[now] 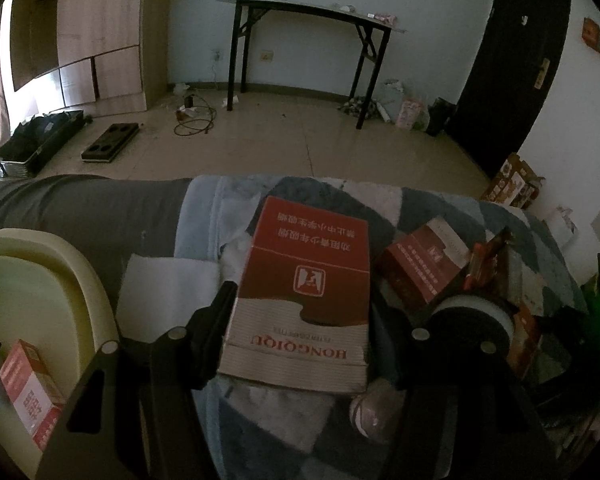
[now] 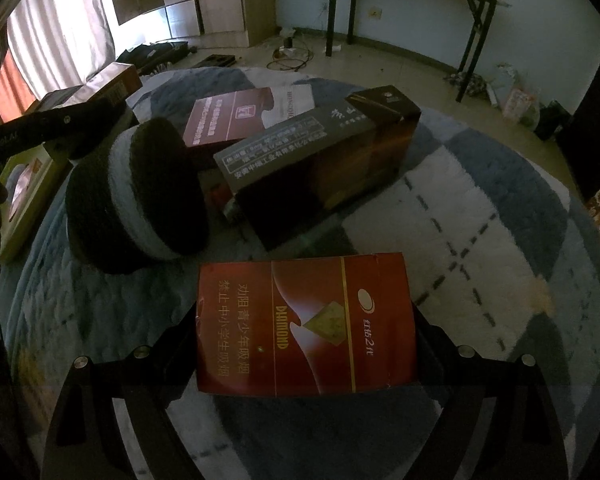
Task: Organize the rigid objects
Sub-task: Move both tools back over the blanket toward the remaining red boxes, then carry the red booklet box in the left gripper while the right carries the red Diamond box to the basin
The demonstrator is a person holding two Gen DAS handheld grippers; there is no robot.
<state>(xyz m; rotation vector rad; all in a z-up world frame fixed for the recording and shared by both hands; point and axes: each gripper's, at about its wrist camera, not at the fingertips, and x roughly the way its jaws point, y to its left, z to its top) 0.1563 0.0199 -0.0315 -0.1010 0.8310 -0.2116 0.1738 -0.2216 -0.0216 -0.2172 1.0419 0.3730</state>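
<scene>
My left gripper [image 1: 300,300] is shut on a red and white carton [image 1: 304,264] marked HONGQIQU, which lies lengthwise between the fingers above a blue and white checked blanket [image 1: 284,432]. A cream tray [image 1: 48,280] at the left holds a small red and white box [image 1: 28,392]. In the right wrist view, my right gripper [image 2: 306,312] is shut on a red Diamond carton [image 2: 306,324], gripping its two short sides. Beyond it lie a dark brown carton [image 2: 320,160], a maroon and white box [image 2: 244,116] and a round black pad with a white band [image 2: 140,192].
A white sheet [image 1: 164,292] lies beside the tray, and a dark red box [image 1: 420,268] sits right of the held carton. The blanket's far edge drops to a tiled floor [image 1: 300,140] with a black-legged folding table [image 1: 312,12], cables and a dark door [image 1: 512,60].
</scene>
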